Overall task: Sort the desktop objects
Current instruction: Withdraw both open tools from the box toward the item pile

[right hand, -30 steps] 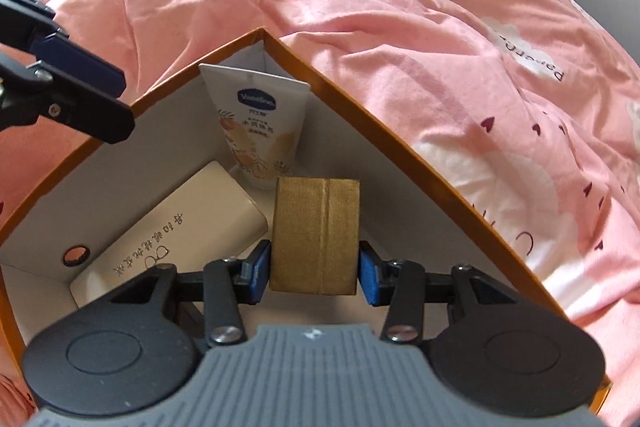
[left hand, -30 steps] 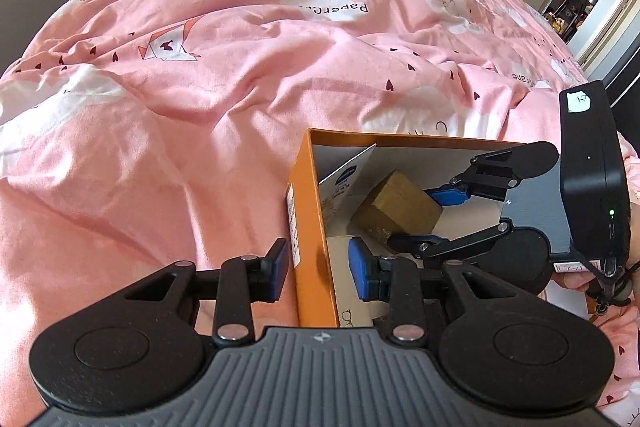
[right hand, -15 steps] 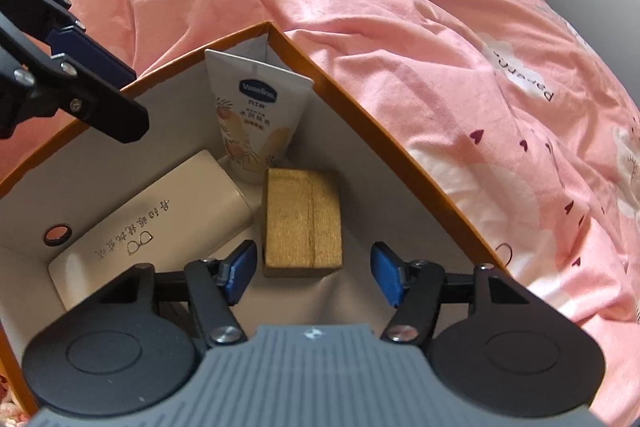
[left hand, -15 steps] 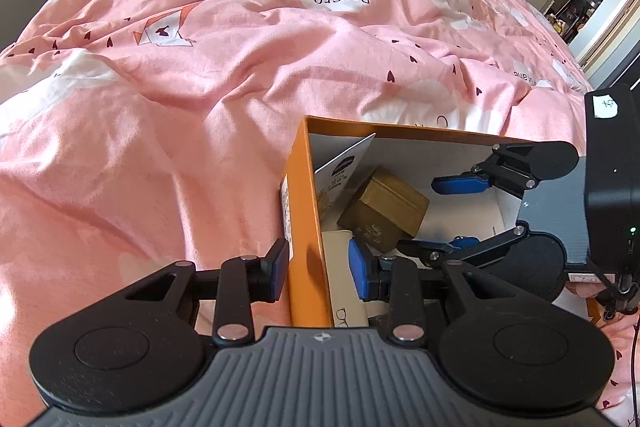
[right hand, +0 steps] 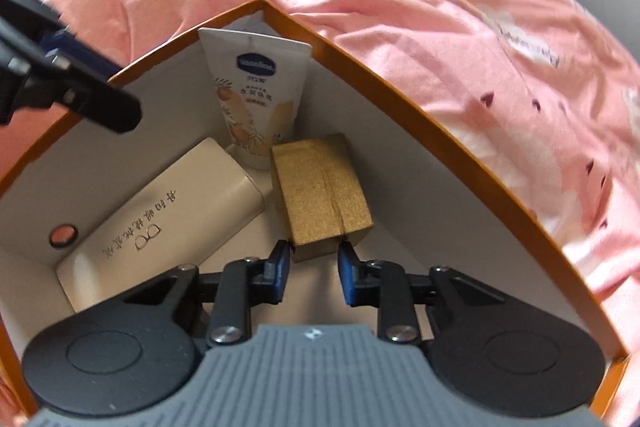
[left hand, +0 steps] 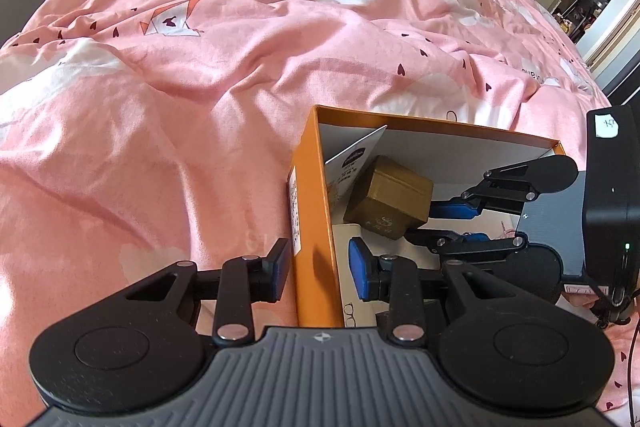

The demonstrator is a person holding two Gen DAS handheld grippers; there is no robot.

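The gold box (right hand: 320,187) is being kept inside the orange box (right hand: 440,131), on its floor near the far corner. Its far end is being rested just beside the foot of the lotion tube (right hand: 256,95), and its left edge is lying just beside the cream glasses case (right hand: 168,211). In the left wrist view it is being seen tipped, one corner raised.

The long axis of the gold box is being directed away from the right gripper (right hand: 314,255), with the far end angled slightly left towards the tube. The near end is therefore being presented straight ahead of the fingers. The jaws have just been closing, and they are now being held narrow with the near end of the gold box between the tips. It is judged that only this end, not the full width, is being pinched, so slippage is to be expected on any lift.

The left gripper (left hand: 320,263) is being held at the left wall of the orange box, one pad outside and one inside. Whether the wall is being pressed cannot be told. The right gripper is being judged the nearer hand. The orange box is being supported on the pink bedcover (left hand: 200,67).
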